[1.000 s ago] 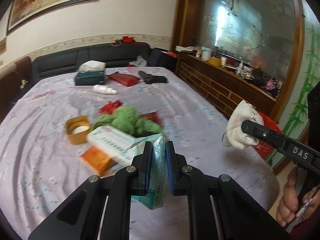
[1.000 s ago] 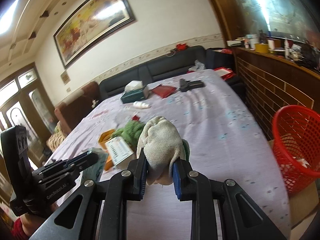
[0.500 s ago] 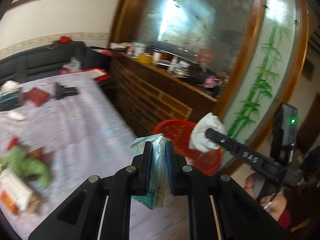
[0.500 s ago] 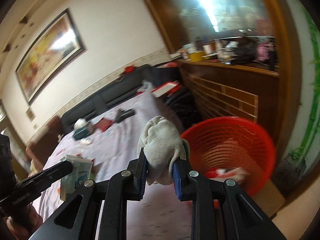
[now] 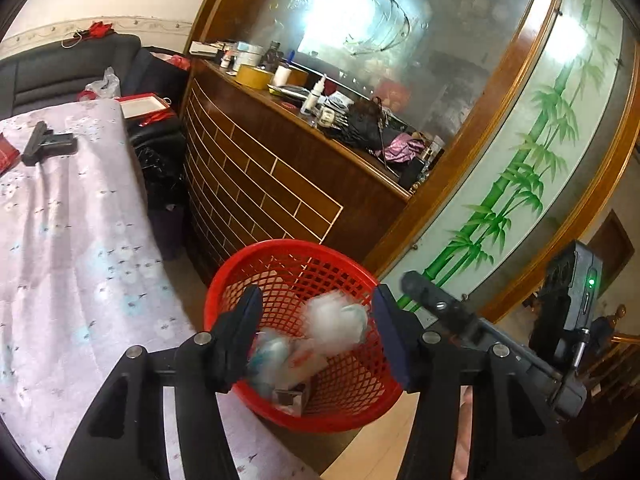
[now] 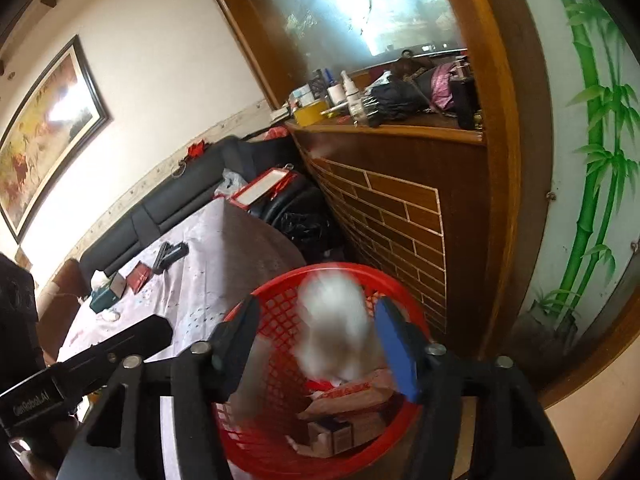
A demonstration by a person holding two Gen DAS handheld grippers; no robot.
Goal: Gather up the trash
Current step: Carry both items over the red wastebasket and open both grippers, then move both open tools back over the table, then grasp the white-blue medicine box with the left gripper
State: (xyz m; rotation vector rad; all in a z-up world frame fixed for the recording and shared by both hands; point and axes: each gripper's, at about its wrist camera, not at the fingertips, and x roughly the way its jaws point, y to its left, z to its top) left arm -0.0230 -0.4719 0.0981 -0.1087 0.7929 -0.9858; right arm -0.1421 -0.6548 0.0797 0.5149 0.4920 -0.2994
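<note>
A red mesh basket (image 5: 280, 246) stands on the floor beside the table, with boxes and wrappers inside. My left gripper (image 5: 318, 334) hangs over it, its jaws opening and touching nothing. The teal packet (image 5: 268, 354) drops, blurred, into the basket by the left finger. My right gripper (image 6: 316, 344) is above the same basket (image 6: 280, 284), its jaws opening too. The white cloth (image 6: 332, 320) falls between them as a blur, free of both pads. That cloth (image 5: 334, 322) also shows in the left wrist view, with the right gripper (image 5: 420, 292) to its right.
The table under a lilac cloth (image 5: 60, 240) lies left of the basket, with a black object (image 5: 48, 146) on it. A wooden counter (image 5: 260, 184) crowded with bottles stands behind the basket. A black sofa (image 6: 180, 200) lines the far wall.
Both grippers swung from the table to above the red basket. Both jaws have spread apart. The teal packet and the white cloth have left the pads and are falling into the basket.
</note>
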